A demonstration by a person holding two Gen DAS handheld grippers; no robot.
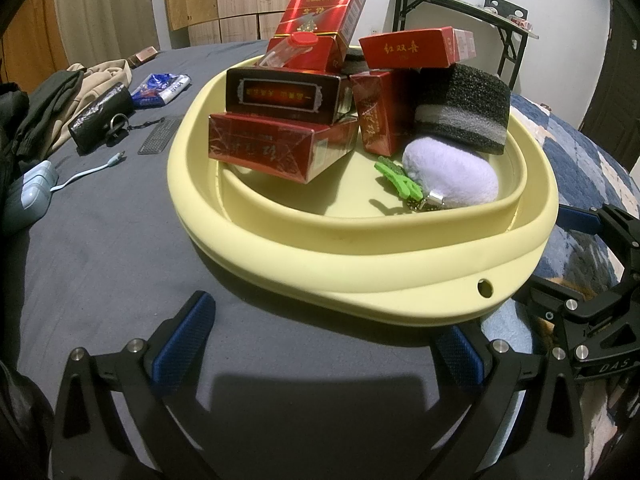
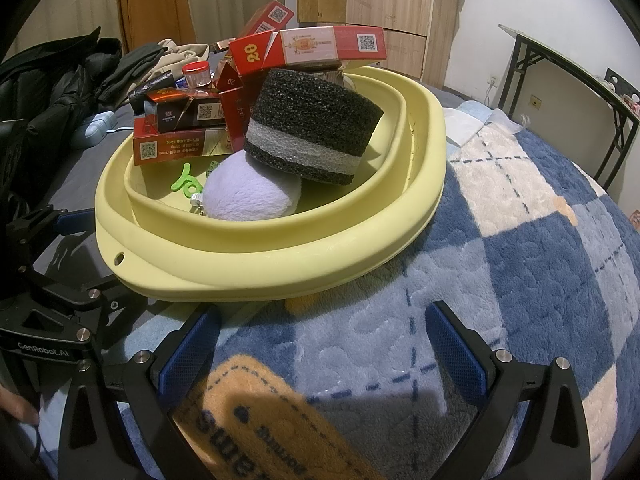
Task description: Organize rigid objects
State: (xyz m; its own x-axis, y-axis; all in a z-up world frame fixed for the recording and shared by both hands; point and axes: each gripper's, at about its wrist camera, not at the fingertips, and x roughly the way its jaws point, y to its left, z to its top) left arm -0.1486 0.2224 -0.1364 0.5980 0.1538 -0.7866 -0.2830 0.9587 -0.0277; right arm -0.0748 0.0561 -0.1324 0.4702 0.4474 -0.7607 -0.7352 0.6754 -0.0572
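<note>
inside one yellow basin (image 1: pixel 400 280): one foam block (image 1: pixel 464 116), one plush (image 1: pixel 452 176); both claws wide open, empty.

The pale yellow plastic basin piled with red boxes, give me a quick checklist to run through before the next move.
1. Left gripper open and empty: ok.
2. Right gripper open and empty: ok.
3. Both grippers short of the pale yellow plastic basin, touching nothing: ok.
4. Stack of red cardboard boxes steady: not ok; the top ones lean and overlap unevenly.
5. Black and grey foam block seated flat: not ok; it tilts against the fluffy lilac pouch.
6. Basin on even support: cannot tell; it straddles the grey sheet and the blue checked blanket.
</note>
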